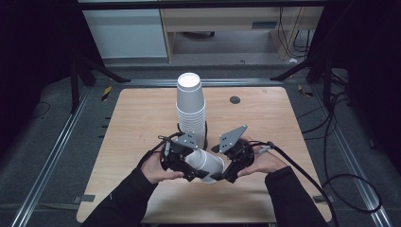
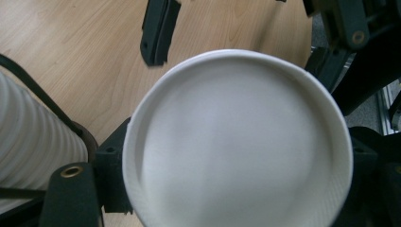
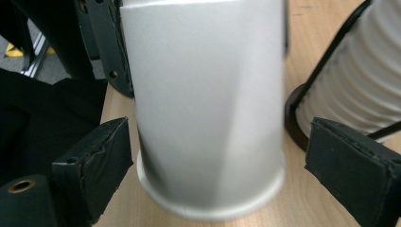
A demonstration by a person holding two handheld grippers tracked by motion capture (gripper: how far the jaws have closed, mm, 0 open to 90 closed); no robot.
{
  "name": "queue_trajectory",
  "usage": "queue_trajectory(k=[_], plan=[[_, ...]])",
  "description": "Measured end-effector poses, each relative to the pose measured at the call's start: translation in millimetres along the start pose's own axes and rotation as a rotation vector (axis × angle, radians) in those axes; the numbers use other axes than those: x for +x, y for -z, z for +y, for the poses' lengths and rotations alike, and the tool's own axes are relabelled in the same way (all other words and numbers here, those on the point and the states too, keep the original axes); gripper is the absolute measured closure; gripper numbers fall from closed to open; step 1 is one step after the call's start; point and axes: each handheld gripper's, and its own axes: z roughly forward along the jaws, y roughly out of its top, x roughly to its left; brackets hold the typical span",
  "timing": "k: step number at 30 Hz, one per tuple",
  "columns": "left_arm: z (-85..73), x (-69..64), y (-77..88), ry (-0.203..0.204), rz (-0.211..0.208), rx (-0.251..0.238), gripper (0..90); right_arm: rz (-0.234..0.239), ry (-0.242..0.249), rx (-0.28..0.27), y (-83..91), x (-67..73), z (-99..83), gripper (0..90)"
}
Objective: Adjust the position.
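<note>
A pale wooden table (image 1: pixel 142 118) fills the floor frame. The left gripper (image 1: pixel 182 163) clamps a white paper cup (image 1: pixel 205 163) lying sideways — its long axis points toward the right gripper (image 1: pixel 231 165), whose jaws spread wide around its far end. A tall cup stack (image 1: pixel 190 109) stands just behind.

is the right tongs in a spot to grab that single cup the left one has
Probably yes. The right tongs stand open with the cup directly between the jaws, gaps on both sides, nothing between. The left tongs hold its other end.
</note>
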Motion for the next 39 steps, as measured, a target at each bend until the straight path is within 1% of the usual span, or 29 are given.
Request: queue_trajectory(k=[4,5,7,8,9,10,11,14,15,16,17,18,19,20,21,25,26,27,29,30,31,32,33,34,35,37,39], plan=[[-8.4,3.9,9.6,0.019,0.016,-0.012,21.8,-0.03,-0.01,-0.036,11.1,-1.1,1.2,7.9],[-10.6,4.9,11.5,0.025,0.018,-0.021,21.8,-0.037,-0.012,-0.048,14.1,-1.2,1.4,7.6],[-12.9,6.0,14.6,0.032,0.023,-0.026,21.8,-0.042,-0.017,-0.058,16.8,-1.3,1.5,7.2],[-14.8,6.9,16.9,0.039,0.028,-0.036,21.8,-0.051,-0.024,-0.064,19.8,-1.4,1.5,7.0],[-17.8,8.1,20.5,0.055,0.031,-0.053,21.7,-0.062,-0.033,-0.066,24.2,-1.8,0.8,6.0],[-17.8,8.1,20.5,0.055,0.031,-0.053,21.7,-0.062,-0.033,-0.066,24.2,-1.8,0.8,6.0],[-20.5,8.5,24.4,0.073,0.043,-0.071,21.7,-0.074,-0.046,-0.077,28.5,-2.0,-1.1,6.2],[-22.5,9.8,28.4,0.081,0.051,-0.085,21.5,-0.087,-0.057,-0.09,32.6,-2.2,-3.8,6.0],[-24.0,10.7,31.6,0.086,0.059,-0.098,21.5,-0.109,-0.069,-0.102,37.0,-2.3,-7.1,5.8],[-24.0,10.7,31.6,0.086,0.059,-0.098,21.5,-0.109,-0.069,-0.102,37.0,-2.3,-7.1,5.8],[-24.8,11.1,33.2,0.089,0.066,-0.109,21.5,-0.132,-0.083,-0.116,41.3,-2.4,-10.7,5.9],[-25.2,11.4,34.2,0.09,0.067,-0.112,21.5,-0.132,-0.083,-0.116,41.3,-2.4,-10.7,5.9],[-26.0,12.2,36.2,0.094,0.079,-0.125,21.5,-0.155,-0.096,-0.133,45.6,-2.3,-14.7,6.1],[-26.0,12.2,36.2,0.094,0.079,-0.125,21.4,-0.155,-0.096,-0.133,45.6,-2.3,-14.7,6.1],[-27.0,13.0,38.2,0.101,0.087,-0.143,21.4,-0.18,-0.113,-0.148,49.8,-2.1,-19.0,6.0],[-28.7,13.6,41.6,0.114,0.101,-0.178,21.4,-0.224,-0.156,-0.189,57.6,-1.8,-27.9,5.7],[-28.7,13.6,41.6,0.114,0.101,-0.178,21.4,-0.224,-0.156,-0.189,57.6,-1.8,-27.9,5.7],[-29.2,13.8,42.8,0.114,0.101,-0.189,21.4,-0.232,-0.166,-0.2,59.5,-1.9,-30.3,5.5],[-30.5,14.6,46.4,0.119,0.112,-0.222,21.4,-0.247,-0.2,-0.231,64.5,-1.5,-36.5,3.9],[-30.5,14.6,46.4,0.119,0.112,-0.222,21.4,-0.247,-0.2,-0.231,64.5,-1.5,-36.5,3.9],[-31.2,15.3,49.5,0.124,0.114,-0.241,21.4,-0.25,-0.216,-0.247,66.8,-0.8,-40.3,3.3],[-31.2,15.3,49.5,0.124,0.114,-0.241,21.4,-0.25,-0.216,-0.247,66.8,-0.8,-40.3,3.3],[-32.0,15.8,52.5,0.128,0.119,-0.26,21.4,-0.252,-0.227,-0.259,68.5,0.0,-44.0,2.8],[-32.0,15.8,52.5,0.128,0.119,-0.26,21.3,-0.253,-0.233,-0.265,68.8,0.1,-45.3,3.0],[-32.7,16.3,55.4,0.132,0.121,-0.276,21.4,-0.256,-0.246,-0.274,69.0,0.2,-47.1,3.0],[-33.1,16.5,56.8,0.134,0.122,-0.283,21.4,-0.259,-0.252,-0.28,69.2,0.3,-47.9,3.6],[-33.7,16.8,57.9,0.131,0.132,-0.291,21.3,-0.241,-0.259,-0.302,67.6,0.2,-50.3,3.0]])
